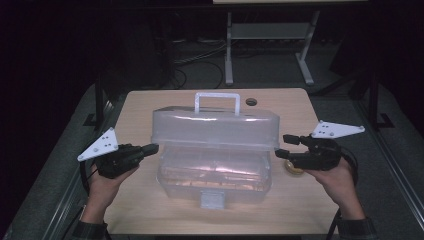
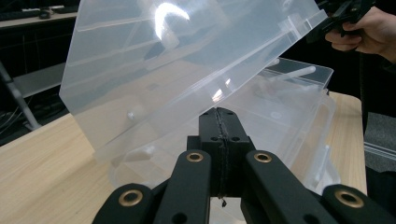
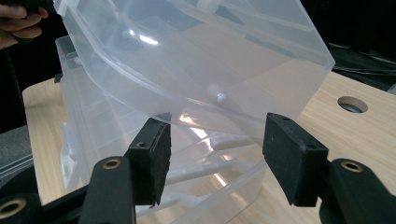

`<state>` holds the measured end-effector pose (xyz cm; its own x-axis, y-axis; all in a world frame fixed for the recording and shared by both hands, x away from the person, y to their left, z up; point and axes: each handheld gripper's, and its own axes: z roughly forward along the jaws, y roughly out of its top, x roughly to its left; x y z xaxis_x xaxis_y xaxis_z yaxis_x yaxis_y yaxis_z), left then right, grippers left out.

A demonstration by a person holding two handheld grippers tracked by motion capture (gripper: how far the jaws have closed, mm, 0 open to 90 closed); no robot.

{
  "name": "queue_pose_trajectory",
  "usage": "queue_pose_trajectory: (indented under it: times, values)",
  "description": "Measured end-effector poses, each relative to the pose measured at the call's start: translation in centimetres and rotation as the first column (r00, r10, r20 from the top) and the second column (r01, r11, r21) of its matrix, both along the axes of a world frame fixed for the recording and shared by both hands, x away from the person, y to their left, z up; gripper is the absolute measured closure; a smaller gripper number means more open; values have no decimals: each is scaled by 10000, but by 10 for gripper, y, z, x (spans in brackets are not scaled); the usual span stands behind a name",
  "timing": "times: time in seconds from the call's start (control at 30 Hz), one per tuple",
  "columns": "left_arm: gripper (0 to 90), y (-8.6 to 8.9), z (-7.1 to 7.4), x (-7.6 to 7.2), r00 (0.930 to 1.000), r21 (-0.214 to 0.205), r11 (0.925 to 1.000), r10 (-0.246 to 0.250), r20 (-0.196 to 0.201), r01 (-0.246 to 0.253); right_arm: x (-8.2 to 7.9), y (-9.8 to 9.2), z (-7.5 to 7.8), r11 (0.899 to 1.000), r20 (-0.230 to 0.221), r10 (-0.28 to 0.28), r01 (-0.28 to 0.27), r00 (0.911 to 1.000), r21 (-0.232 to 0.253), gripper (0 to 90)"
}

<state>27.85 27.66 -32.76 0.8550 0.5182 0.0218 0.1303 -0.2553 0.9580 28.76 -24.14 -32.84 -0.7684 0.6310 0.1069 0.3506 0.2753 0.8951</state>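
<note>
**Clear box, lid half up, a tool at each end**

Nearest the camera, a small latch tab [image 1: 213, 199] sticks out from the front wall of a clear plastic box [image 1: 215, 182] that sits in the middle of the tabletop [image 1: 145, 210]. Its lid [image 1: 215, 128] is tilted up off the base, with a white carry handle [image 1: 217, 102] standing on top toward the far edge.

On the person's left, the left tool [image 1: 151, 148] has its jaws pressed fully together with nothing between them. The tip sits right at the lid's left lower edge; in the left gripper view the closed jaws point up under the raised lid, though I cannot tell whether they touch it.

On the other side, the right tool [image 1: 285, 146] has its jaws parted about halfway, holding nothing. Its tips are just beside the lid's right end, and in the right gripper view the lid's lower corner hangs above the gap between the two pads [image 3: 292, 156], apart from them.

A small round yellowish thing [image 1: 293, 168] lies on the tabletop just under the right tool, close to the box's right wall. Bare wood runs along both sides and the front. A round hole [image 1: 251, 102] pierces the tabletop beyond the handle.
</note>
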Motion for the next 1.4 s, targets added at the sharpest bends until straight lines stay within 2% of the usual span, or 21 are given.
queue_pose_trajectory:
  times: [0.13, 0.33, 0.57, 0.73, 1.13, 1.27, 1.4]
  values:
    - [898, 1, 1, 0, 10000, -33, 10000, 15, 33, -15, 1, 1, 2, 10000, 48, 61, -61, 10000, 15, 452]
    - [898, 3, 3, 0, 10000, -76, 10000, 41, 47, -41, 1, 1, 4, 10000, 121, 3, -4, 9999, 29, 449]
    - [897, 1, 0, 0, 10000, -52, 10000, 19, -54, -19, -3, 4, 5, 9999, 451, 77, -71, 9990, -144, 618]
    - [898, 1, -3, -1, 9998, 17, 10000, -16, -176, 16, -3, 5, 5, 9999, 509, 49, -42, 9987, -149, 641]
    - [815, 6, -24, -20, 9970, 416, 9991, 12, -772, 21, -1, 5, 6, 9999, 430, -55, 58, 9991, -82, 647]
    - [732, 5, -32, -27, 9937, 819, 9960, -269, -1085, 359, 0, 4, 6, 10000, 399, -57, 60, 9992, -65, 647]
    - [683, -1, -39, -32, 9889, 1272, 9888, -604, -1358, 779, 0, 4, 6, 10000, 374, -65, 67, 9993, -41, 647]
